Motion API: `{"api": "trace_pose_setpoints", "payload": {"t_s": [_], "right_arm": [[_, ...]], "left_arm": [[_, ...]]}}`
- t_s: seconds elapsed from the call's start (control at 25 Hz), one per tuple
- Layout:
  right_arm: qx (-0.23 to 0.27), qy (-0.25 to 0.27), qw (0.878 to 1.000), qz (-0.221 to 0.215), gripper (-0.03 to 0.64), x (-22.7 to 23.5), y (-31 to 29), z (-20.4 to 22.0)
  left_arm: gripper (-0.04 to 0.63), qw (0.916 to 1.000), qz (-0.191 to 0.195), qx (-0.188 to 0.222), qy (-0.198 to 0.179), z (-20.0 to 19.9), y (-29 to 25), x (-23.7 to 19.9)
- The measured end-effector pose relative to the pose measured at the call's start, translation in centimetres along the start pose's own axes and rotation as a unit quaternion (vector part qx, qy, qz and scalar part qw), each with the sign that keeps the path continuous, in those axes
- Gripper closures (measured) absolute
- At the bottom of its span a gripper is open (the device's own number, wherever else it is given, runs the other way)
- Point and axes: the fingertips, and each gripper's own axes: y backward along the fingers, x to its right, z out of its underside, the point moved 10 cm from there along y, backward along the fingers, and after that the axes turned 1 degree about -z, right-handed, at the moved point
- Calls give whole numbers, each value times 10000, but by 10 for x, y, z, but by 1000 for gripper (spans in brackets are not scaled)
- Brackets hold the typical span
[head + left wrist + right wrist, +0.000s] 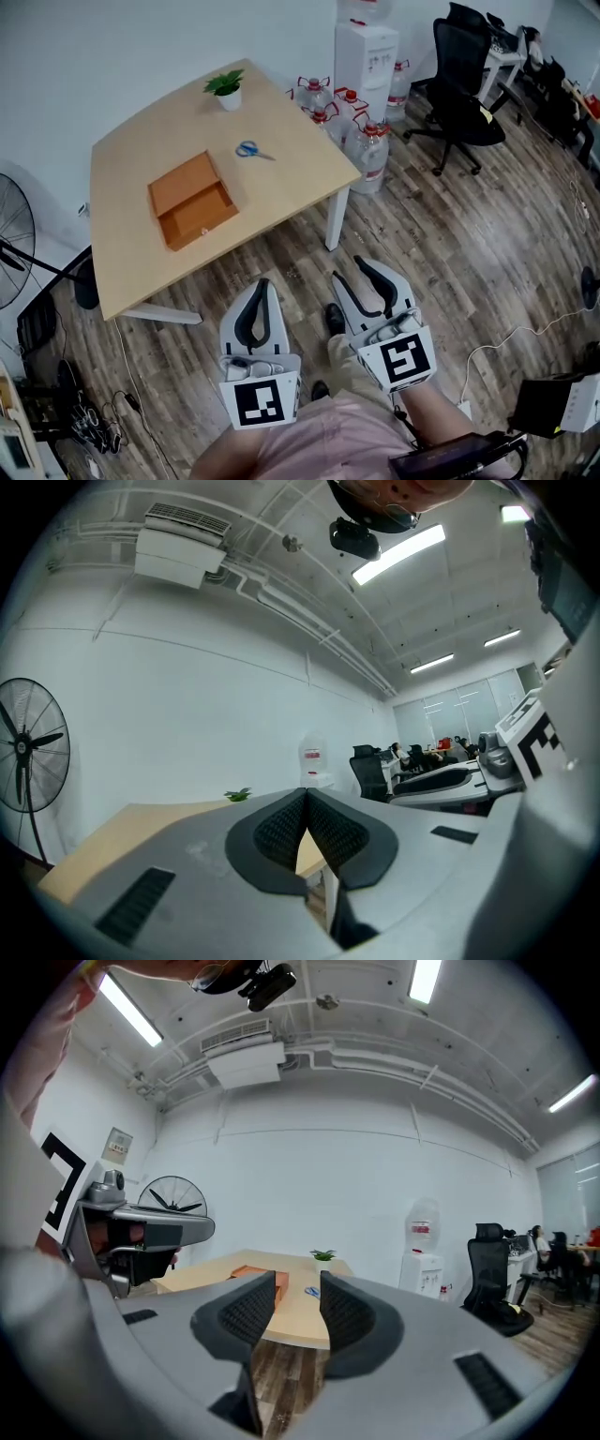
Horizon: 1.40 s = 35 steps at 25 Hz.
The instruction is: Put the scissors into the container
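Approach stage, with both claws well short of the container point(192, 200) and over the wooden floor point(441, 234), off the tabletop point(131, 258). Scissors point(251, 150), blue-handled, lie flat on the tabletop beyond the container and to its right, near it but apart from it; a potted plant point(226, 89) stands farther beyond the container. The container is a shallow orange wooden tray, its open compartment on the side nearer the person. Left claw point(262, 284) is clenched on nothing, its pad tips meeting in the left gripper view. Right claw point(348, 268) is released and empty, a clear gap showing between its pads, through which the scissors appear in the right gripper view. Judged from this layout, the right claw is the better placed for the pick. It should be carried past the container's right edge, lowered level with the tabletop, and closed across the handles or the pivot, not the thin blades, since flat steel offers little height to grip.
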Motion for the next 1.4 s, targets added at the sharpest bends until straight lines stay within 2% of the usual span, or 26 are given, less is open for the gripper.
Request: {"api": "trace_pose_setpoints", "payload": {"t_s": [0.2, 0.4, 0.56, 0.76, 0.88, 1.12, 1.4], "right_arm": [[163, -8, 9998, -142, 466, 51, -67, 4], [220, -108, 9988, -431, 469, 109, -144, -1], [277, -95, 9976, -621, 475, 150, -207, -13], [338, 7, 9949, -947, 482, 182, -264, -25], [457, 42, 9929, -1096, 485, 190, -292, -31], [311, 120, 9900, -1370, 488, 187, -329, -38], [263, 266, 9866, -1589, 489, 168, -373, -38]], "left_arm": [[586, 9994, -244, -214, -70, 6, -65, -10], [586, 9975, -529, -255, -400, 0, -142, -22], [586, 9959, -794, -327, -286, -8, -201, -33], [586, 9922, -1176, -234, -336, -18, -248, -46], [586, 9890, -1427, -223, -305, -19, -263, -57], [586, 9830, -1785, -260, -332, -17, -273, -83], [586, 9794, -2000, -252, -147, -8, -289, -121]]}}
